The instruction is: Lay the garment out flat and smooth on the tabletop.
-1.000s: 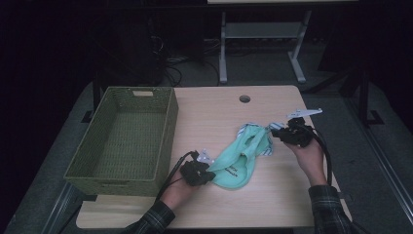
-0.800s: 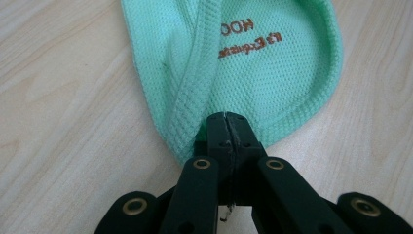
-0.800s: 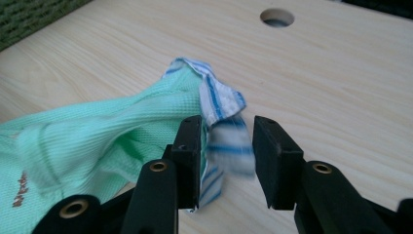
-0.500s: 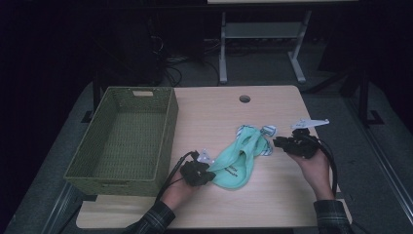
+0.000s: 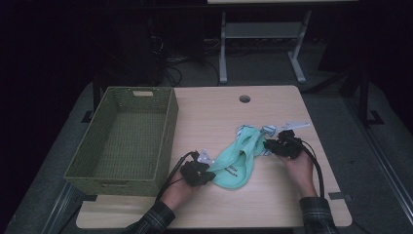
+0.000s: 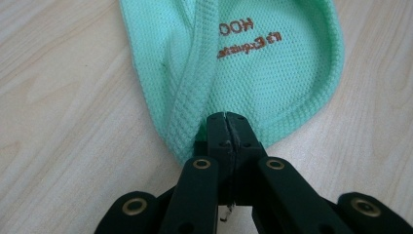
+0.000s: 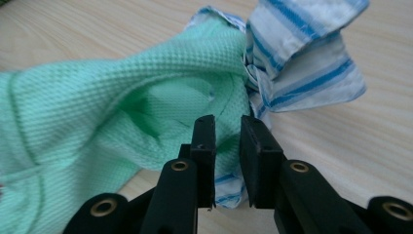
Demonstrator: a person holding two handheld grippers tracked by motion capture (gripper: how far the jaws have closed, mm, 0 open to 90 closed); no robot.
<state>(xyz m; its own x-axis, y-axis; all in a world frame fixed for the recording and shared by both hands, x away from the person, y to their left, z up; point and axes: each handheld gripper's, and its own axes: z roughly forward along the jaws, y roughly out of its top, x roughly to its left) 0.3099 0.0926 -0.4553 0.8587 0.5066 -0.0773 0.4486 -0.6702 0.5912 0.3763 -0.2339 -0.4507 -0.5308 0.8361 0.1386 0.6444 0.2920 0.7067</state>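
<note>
A mint green knit garment (image 5: 238,158) with brown lettering lies crumpled mid-table, and a blue-striped white lining (image 5: 265,130) shows at its far end. My left gripper (image 5: 210,174) rests low on the table at the garment's near end. In the left gripper view its tips (image 6: 225,119) are pinched together on the ribbed hem (image 6: 185,112). My right gripper (image 5: 268,145) is at the garment's right end. In the right gripper view, green knit (image 7: 97,97) and striped cloth (image 7: 302,58) bunch into the narrow gap of its jaws (image 7: 228,136), which grip them.
A woven green basket (image 5: 168,131) stands on the table's left side, its inside bare. The wooden table (image 5: 219,107) has a round cable hole (image 5: 244,99) near its far edge. A metal frame (image 5: 263,34) stands on the dark floor beyond.
My right gripper has come down and a little left towards the garment's middle, so the cloth that was stretched to it now lies slacker and more bunched. The left gripper has stayed put.
</note>
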